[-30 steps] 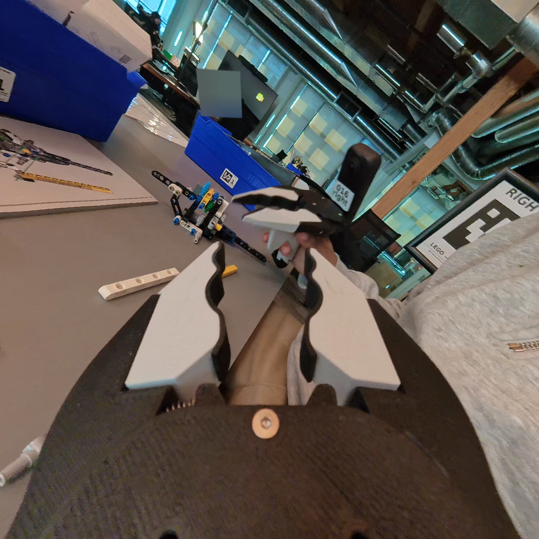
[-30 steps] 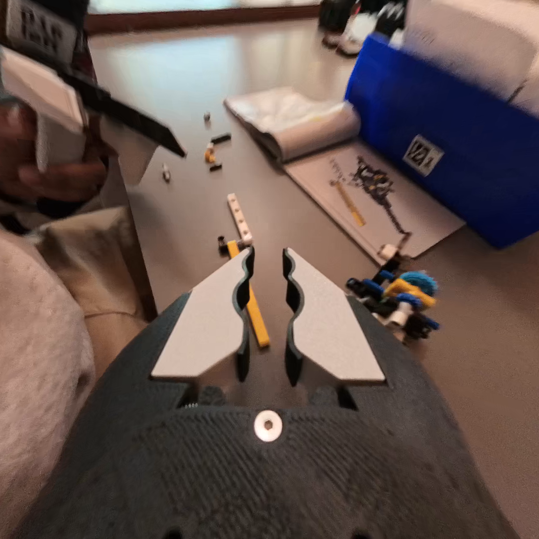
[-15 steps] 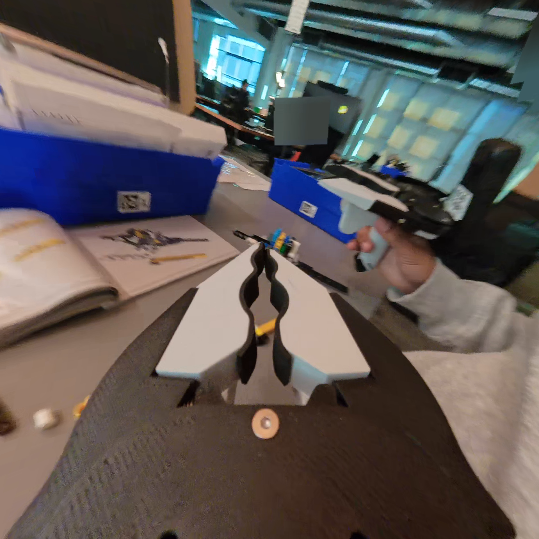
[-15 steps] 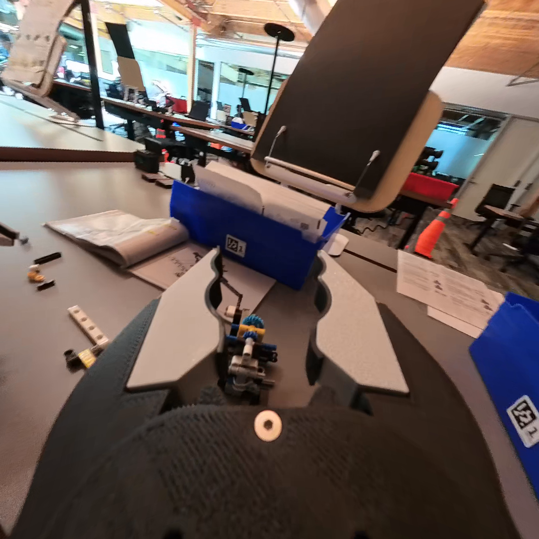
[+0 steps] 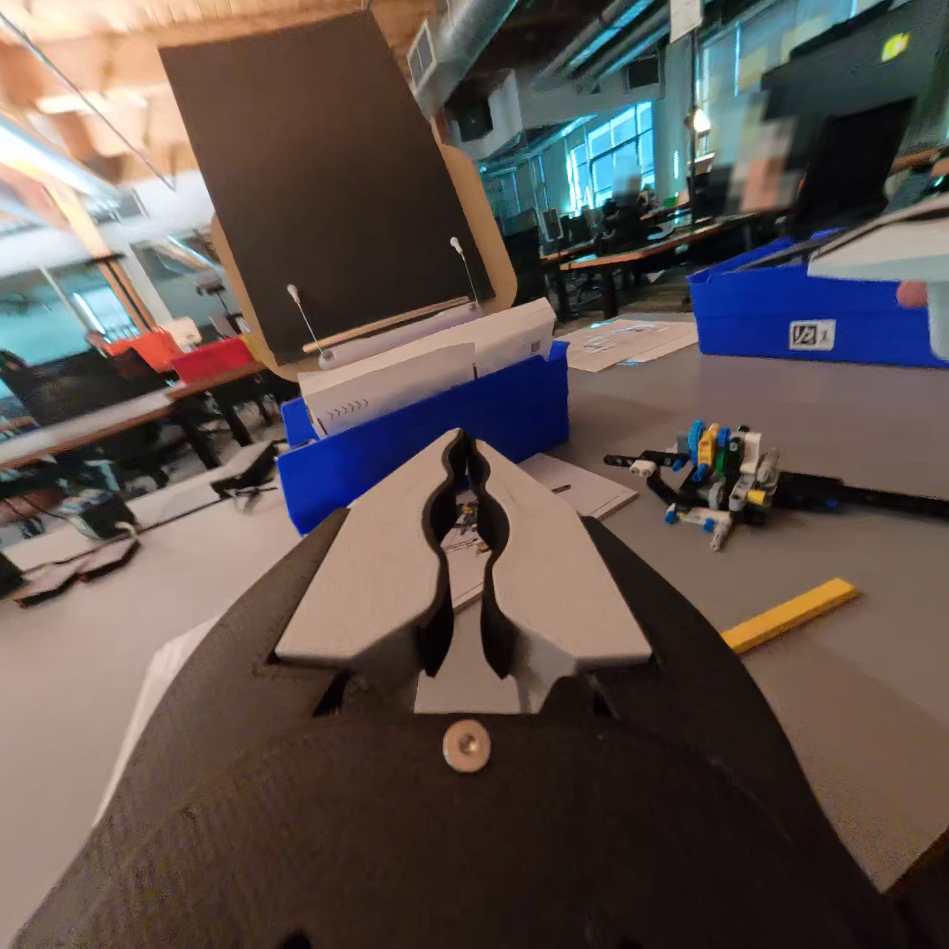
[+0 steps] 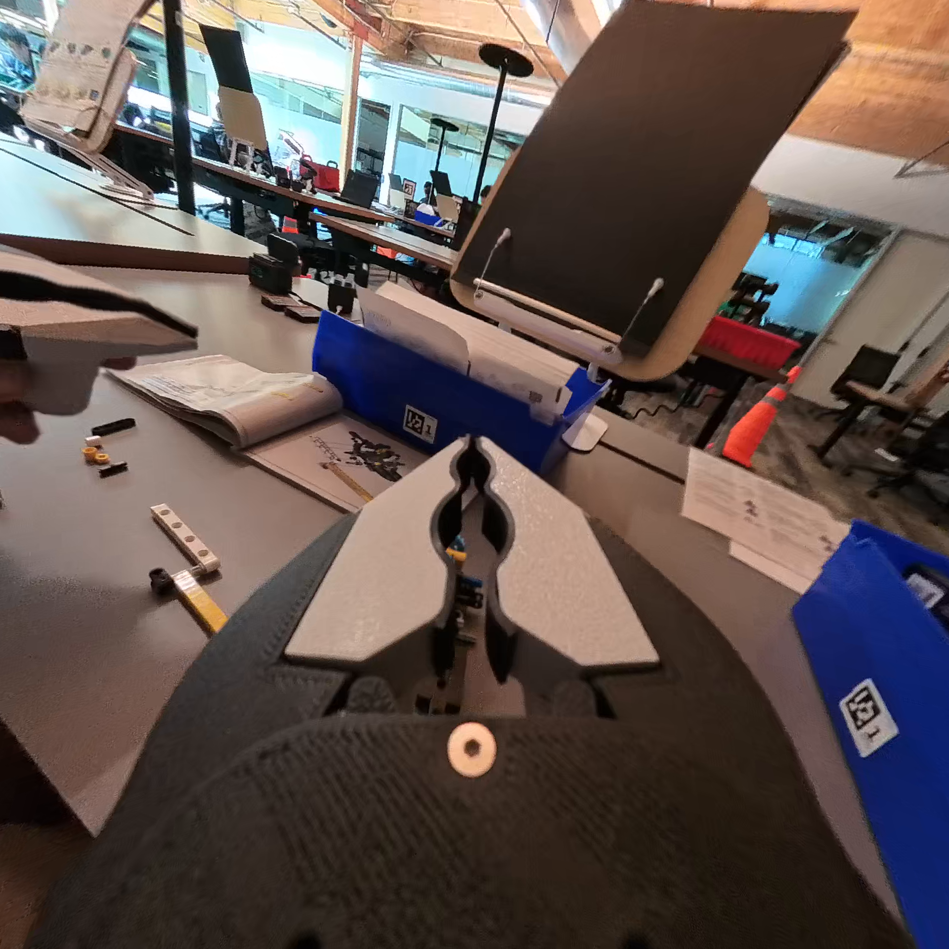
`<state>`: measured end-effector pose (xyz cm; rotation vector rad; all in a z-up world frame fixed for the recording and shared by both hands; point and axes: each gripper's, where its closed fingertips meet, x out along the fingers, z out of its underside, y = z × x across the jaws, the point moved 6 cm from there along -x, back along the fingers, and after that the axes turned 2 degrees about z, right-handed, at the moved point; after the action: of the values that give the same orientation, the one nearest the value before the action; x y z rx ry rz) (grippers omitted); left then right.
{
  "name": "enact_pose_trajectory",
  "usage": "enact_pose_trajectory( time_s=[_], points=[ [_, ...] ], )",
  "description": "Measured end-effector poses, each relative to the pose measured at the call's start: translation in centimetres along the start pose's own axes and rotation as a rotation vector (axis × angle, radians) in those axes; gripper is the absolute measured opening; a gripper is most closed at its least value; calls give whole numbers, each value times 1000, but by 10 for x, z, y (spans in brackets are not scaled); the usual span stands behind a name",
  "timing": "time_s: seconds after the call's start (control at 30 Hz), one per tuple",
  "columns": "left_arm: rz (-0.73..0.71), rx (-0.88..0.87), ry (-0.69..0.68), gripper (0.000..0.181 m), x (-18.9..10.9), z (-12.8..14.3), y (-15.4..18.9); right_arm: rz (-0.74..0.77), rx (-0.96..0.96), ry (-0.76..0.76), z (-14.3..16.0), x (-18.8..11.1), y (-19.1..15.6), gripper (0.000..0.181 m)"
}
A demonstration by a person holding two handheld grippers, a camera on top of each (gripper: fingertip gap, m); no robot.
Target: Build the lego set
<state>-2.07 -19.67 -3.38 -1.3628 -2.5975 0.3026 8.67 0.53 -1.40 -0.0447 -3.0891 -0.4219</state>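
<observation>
A partly built lego model (image 5: pixel 719 477) in black, white, blue and yellow stands on the grey table (image 5: pixel 770 421). My left gripper (image 5: pixel 464 444) is shut and empty, low over the instruction booklet's open page (image 5: pixel 580 493), left of the model. My right gripper (image 6: pixel 470 444) is shut and empty. It hangs above the model, bits of which show through the gap between its fingers (image 6: pixel 464 580). A yellow beam (image 5: pixel 791 613) lies near the model. A white beam (image 6: pixel 182 536) and a black pin (image 6: pixel 159 574) lie at its far end (image 6: pixel 197 598).
A blue bin (image 6: pixel 436 395) with white boxes and a black book stand (image 6: pixel 642 179) stand behind the open booklet (image 6: pixel 231 395). A second blue bin (image 6: pixel 883 667) and loose papers (image 6: pixel 760 513) are at the right. Small loose parts (image 6: pixel 102 447) lie at the left. My right fingertips sit around 20 cm from my left ones. Both grippers' tips are roughly 15 cm from the yellow beam (image 5: pixel 791 613).
Both grippers have gone from open to shut. The left one swung from the table edge to over the booklet. The right one rose from beside the yellow beam to above the model.
</observation>
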Motion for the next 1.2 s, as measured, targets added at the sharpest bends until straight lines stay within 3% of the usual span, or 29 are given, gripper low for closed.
enact_pose_trajectory(
  time_s=[0.07,0.13,0.27,0.4,0.57,0.7,0.9,1.2],
  points=[
    [33,4,-48,0,-4,4,5,21,-23,24,-1,-2,-4,0],
    [60,-125,-20,0,-11,1,1,70,-54,40,-1,-4,-5,0],
    [42,-254,-41,0,-19,6,-32,206,-104,112,-9,-17,15,0],
    [24,-205,-134,0,-23,34,-61,213,6,117,-6,-32,47,0],
    [73,-369,-129,7,-24,44,-77,204,181,67,20,-30,73,0],
    [68,-424,-117,12,-20,47,-76,186,199,13,31,-23,72,0],
    [24,-313,-94,10,-20,43,-73,128,199,-67,44,-12,57,0],
    [-32,-417,-77,10,-23,49,-93,110,216,-123,56,-3,50,0]
  ],
)
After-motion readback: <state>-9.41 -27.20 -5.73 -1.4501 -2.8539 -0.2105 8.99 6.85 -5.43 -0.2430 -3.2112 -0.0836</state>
